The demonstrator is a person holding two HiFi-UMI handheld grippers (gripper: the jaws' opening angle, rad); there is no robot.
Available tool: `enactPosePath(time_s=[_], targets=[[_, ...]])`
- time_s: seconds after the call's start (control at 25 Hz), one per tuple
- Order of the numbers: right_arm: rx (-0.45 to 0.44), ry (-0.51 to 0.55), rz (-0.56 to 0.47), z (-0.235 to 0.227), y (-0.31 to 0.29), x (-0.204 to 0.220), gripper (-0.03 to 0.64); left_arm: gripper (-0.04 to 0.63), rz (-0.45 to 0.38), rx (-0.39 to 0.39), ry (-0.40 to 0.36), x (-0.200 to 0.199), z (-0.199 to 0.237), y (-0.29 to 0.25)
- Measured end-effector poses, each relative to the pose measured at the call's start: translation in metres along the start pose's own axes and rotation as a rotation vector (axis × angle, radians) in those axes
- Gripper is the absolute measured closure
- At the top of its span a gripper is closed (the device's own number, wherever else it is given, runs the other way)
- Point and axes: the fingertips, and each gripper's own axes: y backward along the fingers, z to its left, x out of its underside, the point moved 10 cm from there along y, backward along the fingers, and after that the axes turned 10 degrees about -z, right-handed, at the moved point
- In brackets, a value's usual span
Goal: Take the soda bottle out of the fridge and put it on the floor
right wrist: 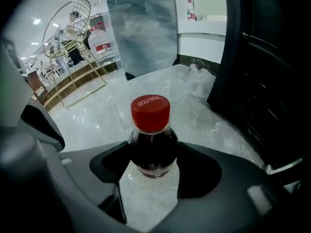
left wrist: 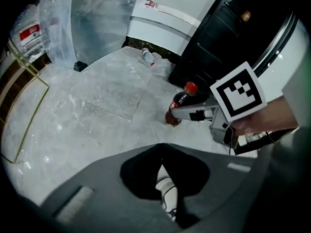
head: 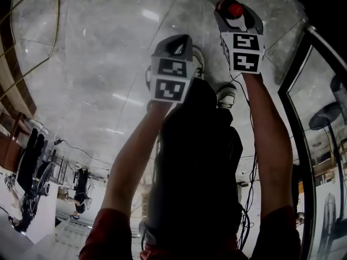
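Observation:
The soda bottle [right wrist: 151, 140] is dark with a red cap [head: 235, 9]. In the left gripper view the bottle [left wrist: 179, 103] leans slightly, and its base looks to be resting on the grey marble floor [left wrist: 97, 106] in front of the black fridge [left wrist: 218, 38]. My right gripper [right wrist: 153, 171] is shut on the bottle just below its shoulder, and it shows from the side [left wrist: 187, 111] and from above [head: 238, 21]. My left gripper [head: 181, 43] hovers to the left of it, jaws together [left wrist: 166, 178] and holding nothing, with only a shoe [left wrist: 168, 198] showing through the slit.
The fridge's glass door [head: 317, 118] stands open at my right. A clear plastic bottle [left wrist: 147, 56] lies by the wall base, beside crumpled plastic sheeting [left wrist: 87, 23]. A gold wire rack [right wrist: 73, 47] and a water jug [right wrist: 102, 45] stand farther left. My feet [head: 227, 93] are below the grippers.

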Motion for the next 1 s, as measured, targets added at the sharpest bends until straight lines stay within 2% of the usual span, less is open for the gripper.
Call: enactPosePath(time_s=[0.24, 0.52, 0.8, 1.0], targets=[[0.030, -0.017, -0.015, 0.000, -0.011, 0.010, 0.318, 0.594, 0.011, -0.011, 0.008, 0.003, 0.006, -0.002], [0.056, 0.046, 0.002, 0.010, -0.002, 0.024, 0.316, 0.595, 0.020, -0.009, 0.000, 0.003, 0.001, 0.000], [0.045, -0.042, 0.063, 0.011, 0.006, 0.027, 0.314, 0.594, 0.020, -0.005, -0.015, -0.006, -0.011, 0.011], [0.010, -0.061, 0.129, 0.017, 0.030, 0.037, 0.314, 0.595, 0.027, -0.015, -0.006, -0.010, -0.022, 0.028]])
